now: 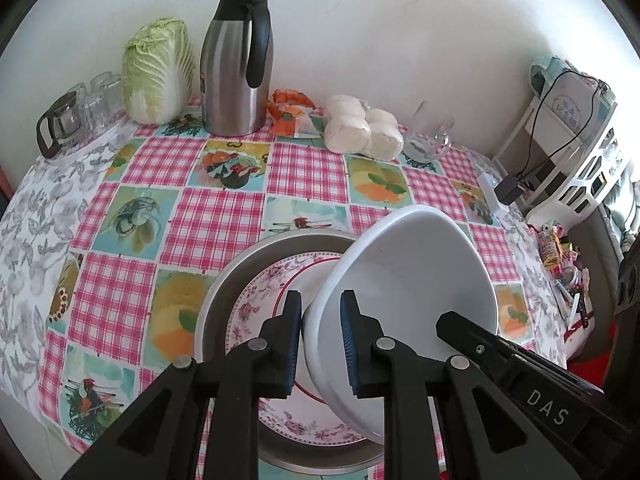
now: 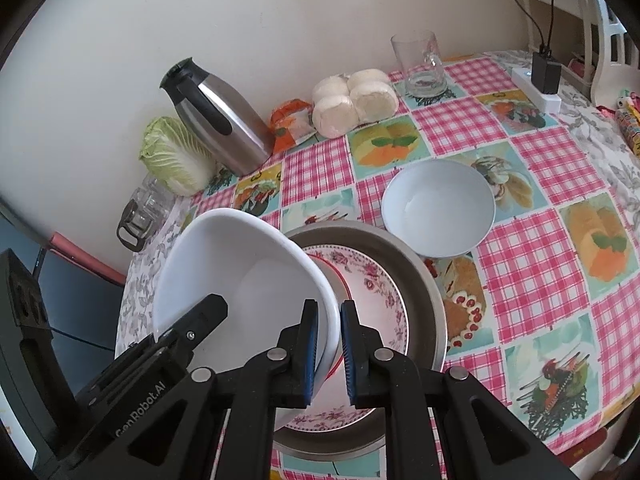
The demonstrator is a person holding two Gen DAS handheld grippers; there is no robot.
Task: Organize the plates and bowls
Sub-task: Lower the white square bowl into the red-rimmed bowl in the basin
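A large white bowl (image 1: 420, 280) hangs tilted over a floral plate (image 1: 260, 304) that lies inside a round metal pan (image 1: 228, 276). My left gripper (image 1: 322, 340) is shut on the bowl's rim, one blue pad inside the wall and one outside. On the opposite rim, my right gripper (image 2: 328, 350) is shut on the same white bowl (image 2: 240, 272). In the right wrist view the floral plate (image 2: 372, 284) and the metal pan (image 2: 424, 284) show under the bowl. A second, smaller pale bowl (image 2: 438, 208) stands upright on the tablecloth just beyond the pan.
Along the wall stand a steel thermos jug (image 1: 236, 64), a cabbage (image 1: 156, 72), wrapped buns (image 1: 360, 128), a glass mug (image 2: 420, 64) and several glasses (image 1: 96, 100). A power strip with a plug (image 2: 540, 84) lies at the far right. The table edge runs close in front.
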